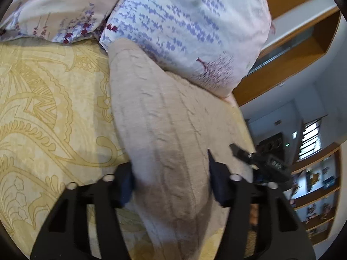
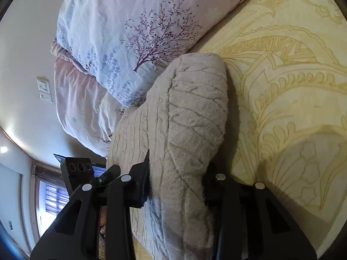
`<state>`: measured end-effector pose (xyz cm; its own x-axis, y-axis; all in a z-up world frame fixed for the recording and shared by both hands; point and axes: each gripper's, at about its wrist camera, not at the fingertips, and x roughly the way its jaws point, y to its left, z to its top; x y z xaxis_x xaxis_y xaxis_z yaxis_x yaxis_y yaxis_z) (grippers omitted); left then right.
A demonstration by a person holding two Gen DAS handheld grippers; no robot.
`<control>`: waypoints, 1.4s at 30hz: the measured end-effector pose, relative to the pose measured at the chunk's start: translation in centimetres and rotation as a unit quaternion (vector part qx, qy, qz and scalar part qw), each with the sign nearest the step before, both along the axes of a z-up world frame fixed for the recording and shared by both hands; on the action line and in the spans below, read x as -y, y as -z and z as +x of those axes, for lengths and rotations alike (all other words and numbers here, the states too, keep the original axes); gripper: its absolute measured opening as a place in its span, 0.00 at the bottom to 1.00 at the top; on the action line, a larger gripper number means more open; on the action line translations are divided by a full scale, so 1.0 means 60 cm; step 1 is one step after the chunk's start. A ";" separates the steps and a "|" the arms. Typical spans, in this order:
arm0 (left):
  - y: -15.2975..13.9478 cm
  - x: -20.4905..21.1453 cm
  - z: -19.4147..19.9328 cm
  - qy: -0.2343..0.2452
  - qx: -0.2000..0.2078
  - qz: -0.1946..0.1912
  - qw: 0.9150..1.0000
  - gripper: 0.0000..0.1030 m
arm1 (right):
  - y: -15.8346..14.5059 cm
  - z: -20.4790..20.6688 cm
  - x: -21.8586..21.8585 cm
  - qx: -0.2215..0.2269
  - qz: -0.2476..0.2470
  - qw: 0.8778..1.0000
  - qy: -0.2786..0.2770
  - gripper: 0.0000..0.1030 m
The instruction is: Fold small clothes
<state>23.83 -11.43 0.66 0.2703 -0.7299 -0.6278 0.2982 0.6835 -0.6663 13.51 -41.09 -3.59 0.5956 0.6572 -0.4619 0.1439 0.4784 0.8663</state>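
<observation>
A beige cable-knit garment (image 1: 164, 117) lies on the yellow patterned bed sheet (image 1: 43, 112), its far end against a pillow. My left gripper (image 1: 171, 177) has its jaws apart on either side of the knit, which runs between the fingers. In the right wrist view the same garment (image 2: 186, 117) is bunched into a thick fold. My right gripper (image 2: 176, 179) also straddles it, fingers pressing into the fabric on both sides. The other gripper (image 1: 260, 160) shows at the right of the left wrist view and at the left of the right wrist view (image 2: 80, 169).
Floral white and lilac pillows (image 1: 184, 28) lie at the head of the bed, also in the right wrist view (image 2: 134, 34). The bed edge (image 1: 243, 117) falls off beside the garment. Wooden shelves (image 1: 314, 186) and a window stand beyond.
</observation>
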 end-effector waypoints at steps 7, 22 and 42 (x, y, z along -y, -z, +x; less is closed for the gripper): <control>-0.037 -0.055 -0.032 0.009 0.023 -0.025 0.999 0.40 | -0.049 -0.019 -0.057 0.032 -0.016 0.999 -0.017 0.31; 0.025 -0.314 -0.020 -0.120 -0.041 -0.042 0.991 0.52 | -0.048 0.071 -0.263 0.048 -0.122 0.987 -0.089 0.38; -0.025 -0.313 -0.115 -0.140 0.065 0.052 0.987 0.77 | -0.099 0.019 -0.232 0.048 -0.264 0.963 0.012 0.27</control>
